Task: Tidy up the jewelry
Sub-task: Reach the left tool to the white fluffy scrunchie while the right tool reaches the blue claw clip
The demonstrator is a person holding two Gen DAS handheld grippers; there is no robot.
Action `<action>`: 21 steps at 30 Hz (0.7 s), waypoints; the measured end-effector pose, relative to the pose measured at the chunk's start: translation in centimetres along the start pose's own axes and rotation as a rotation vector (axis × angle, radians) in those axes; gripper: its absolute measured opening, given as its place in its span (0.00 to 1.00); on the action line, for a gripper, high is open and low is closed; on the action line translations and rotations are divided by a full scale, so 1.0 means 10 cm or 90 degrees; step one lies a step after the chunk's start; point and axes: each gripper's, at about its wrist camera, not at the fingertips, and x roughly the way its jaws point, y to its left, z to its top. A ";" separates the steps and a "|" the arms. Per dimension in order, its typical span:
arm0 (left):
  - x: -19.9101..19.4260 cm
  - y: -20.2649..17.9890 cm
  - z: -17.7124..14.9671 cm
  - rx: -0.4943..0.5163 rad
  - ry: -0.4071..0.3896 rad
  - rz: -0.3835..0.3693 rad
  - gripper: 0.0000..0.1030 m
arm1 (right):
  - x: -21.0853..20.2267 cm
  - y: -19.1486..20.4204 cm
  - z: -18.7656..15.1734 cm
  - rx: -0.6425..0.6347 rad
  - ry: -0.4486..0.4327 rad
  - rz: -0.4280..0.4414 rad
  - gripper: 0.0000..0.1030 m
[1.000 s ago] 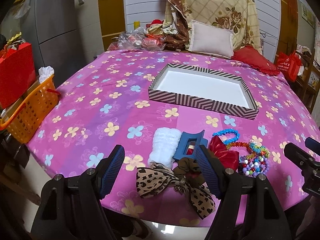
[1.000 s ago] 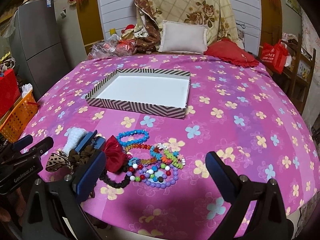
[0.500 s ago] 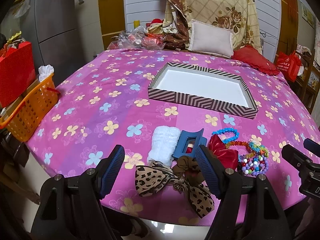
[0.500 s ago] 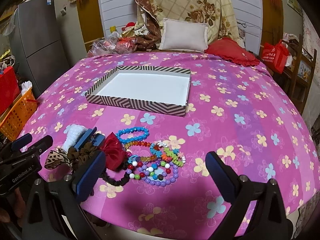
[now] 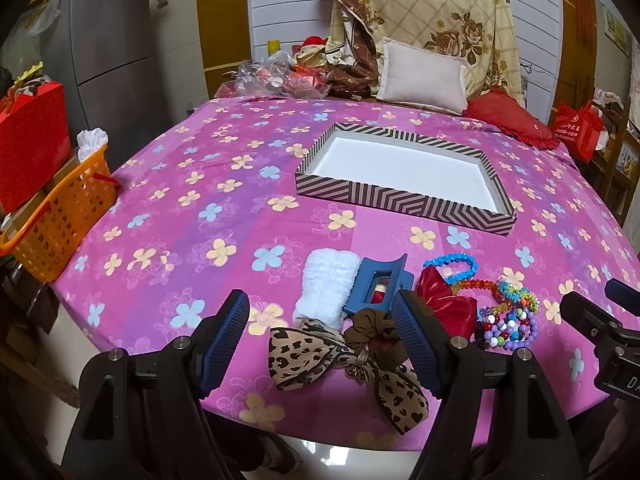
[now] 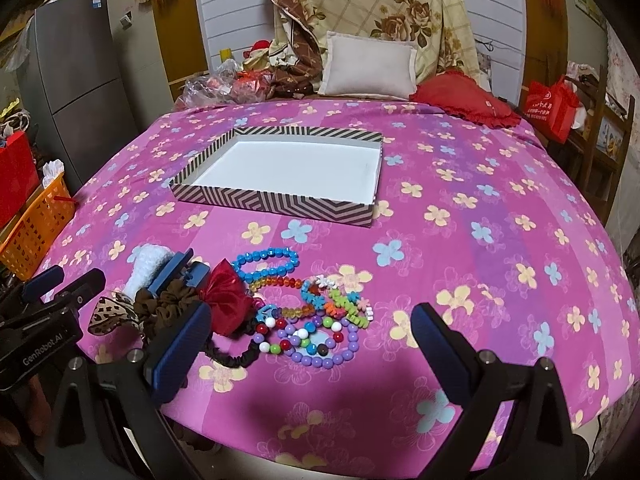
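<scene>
Sitting empty well ahead of both grippers, the striped box [image 6: 280, 204] shows that nothing is sorted yet. Just beyond the left gripper [image 5: 320, 334], its jaws spread wide and holding nothing, lie the leopard bow [image 5: 308, 354], white scrunchie [image 5: 326, 280] and blue clip [image 5: 378, 282]. The right gripper [image 6: 310, 342], equally open and empty, hovers over the bead bracelets [image 6: 316, 336].

"GenRobot.AI" is printed in white on the black body of the left gripper [image 6: 40, 286], seen at the left edge of the right wrist view. The red bag [image 6: 550, 106] at the far right carries pale lettering too small to read
</scene>
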 end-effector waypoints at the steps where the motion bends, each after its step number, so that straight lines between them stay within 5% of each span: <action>1: 0.00 0.00 0.00 0.000 0.000 0.000 0.69 | 0.01 0.00 0.00 0.000 0.001 0.001 0.98; 21: 0.09 0.09 -0.02 -0.006 0.014 0.004 0.69 | 0.10 0.06 -0.05 -0.014 0.018 0.009 0.98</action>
